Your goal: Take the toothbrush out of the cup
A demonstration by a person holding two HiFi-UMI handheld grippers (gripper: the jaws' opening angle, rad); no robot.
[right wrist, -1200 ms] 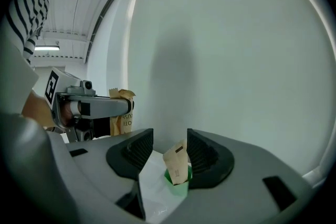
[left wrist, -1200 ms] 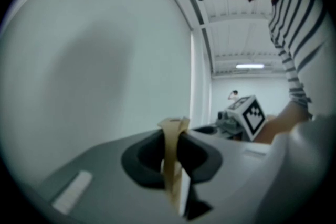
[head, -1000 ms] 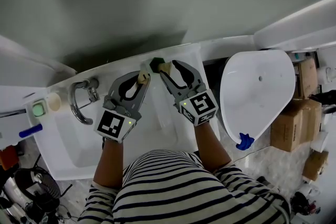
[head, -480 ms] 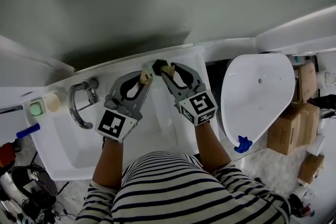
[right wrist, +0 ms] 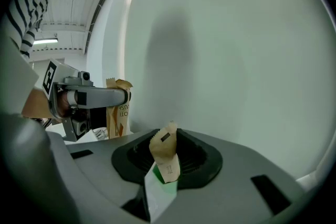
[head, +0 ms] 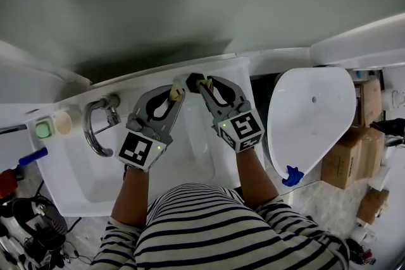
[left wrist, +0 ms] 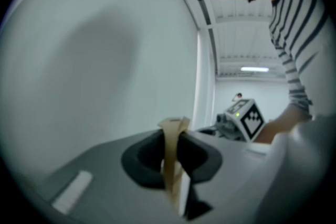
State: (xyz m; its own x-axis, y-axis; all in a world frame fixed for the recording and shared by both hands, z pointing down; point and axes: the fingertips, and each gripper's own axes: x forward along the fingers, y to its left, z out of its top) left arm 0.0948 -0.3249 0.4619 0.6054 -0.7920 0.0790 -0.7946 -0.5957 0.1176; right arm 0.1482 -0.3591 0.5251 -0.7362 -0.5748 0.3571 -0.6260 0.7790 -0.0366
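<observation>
A plain wall is faced across a white sink, whose tap is set toward its left end. Both grippers are held side by side over the sink's back edge, just short of the wall, since that is where the work is gathered. The left gripper is held level and all but closed, its pads pinched on the upper part of an upright brown paper packet. So narrow a grip suits so thin a thing, and the packet seems to be held aside so that the other hand is given room. The right gripper is tipped slightly downward just beside it. Its jaws have just been closing and are drawn in on the toothbrush, judged to be the second paper-wrapped piece, whose top is caught between the pads. Green is seen directly beneath it and is taken to be the cup at the back edge. The toothbrush is therefore judged not yet lifted out, and a straight upward pull is called for.
</observation>
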